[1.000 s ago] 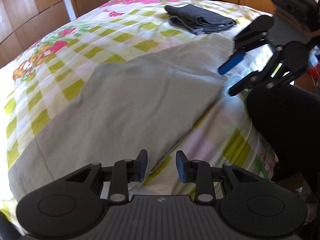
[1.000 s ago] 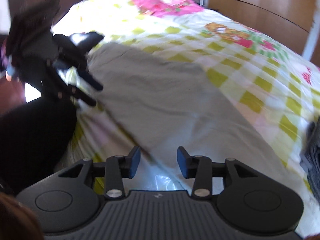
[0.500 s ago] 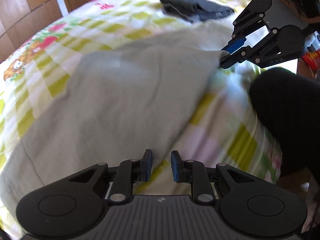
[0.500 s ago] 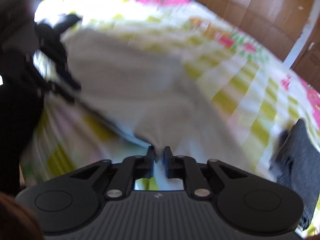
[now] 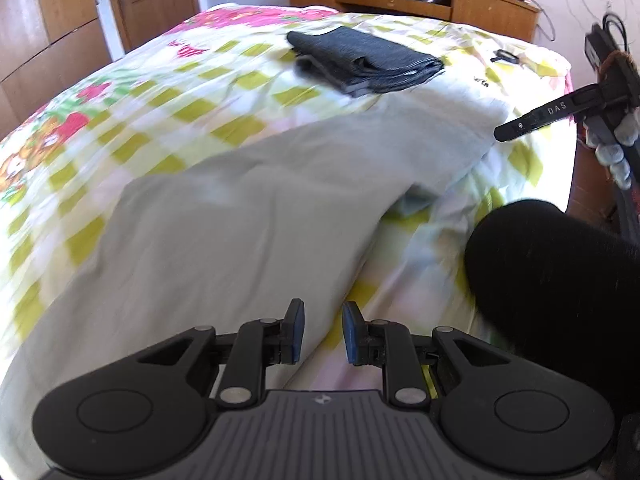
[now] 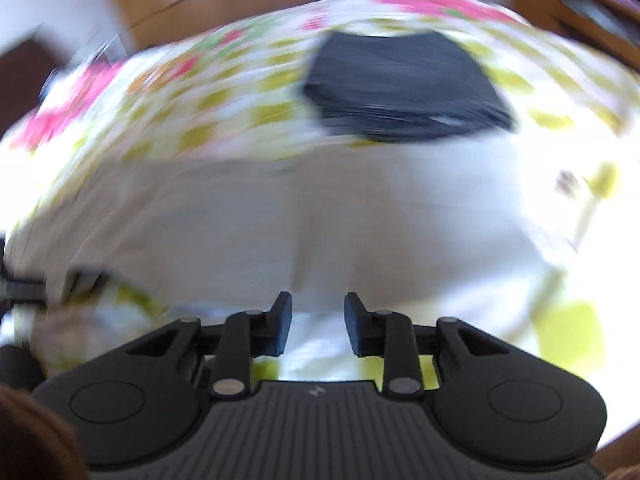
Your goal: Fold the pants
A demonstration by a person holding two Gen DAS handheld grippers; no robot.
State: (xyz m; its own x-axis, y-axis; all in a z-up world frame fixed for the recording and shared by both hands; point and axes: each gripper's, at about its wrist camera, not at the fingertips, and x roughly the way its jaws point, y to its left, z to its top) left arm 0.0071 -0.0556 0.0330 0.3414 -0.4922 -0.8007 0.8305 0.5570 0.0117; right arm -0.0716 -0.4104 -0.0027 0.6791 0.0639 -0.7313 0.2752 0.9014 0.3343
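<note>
Your left gripper [image 5: 321, 332] and right gripper [image 6: 317, 323] both gape, holding nothing — the grey pants [image 5: 248, 216] sprawl across frame centre on the checked bedspread [image 5: 132, 120], folded dark garment [image 5: 360, 62] beyond.

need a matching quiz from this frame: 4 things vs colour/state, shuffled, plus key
1. pants
2. folded garment
3. left gripper
4. bedsheet

A. dark grey, stacked at the far side of the bed
B. light grey, spread flat
C. yellow-green checks with pink print
D. open, holding nothing

Pairs: 1-B, 2-A, 3-D, 4-C
</note>
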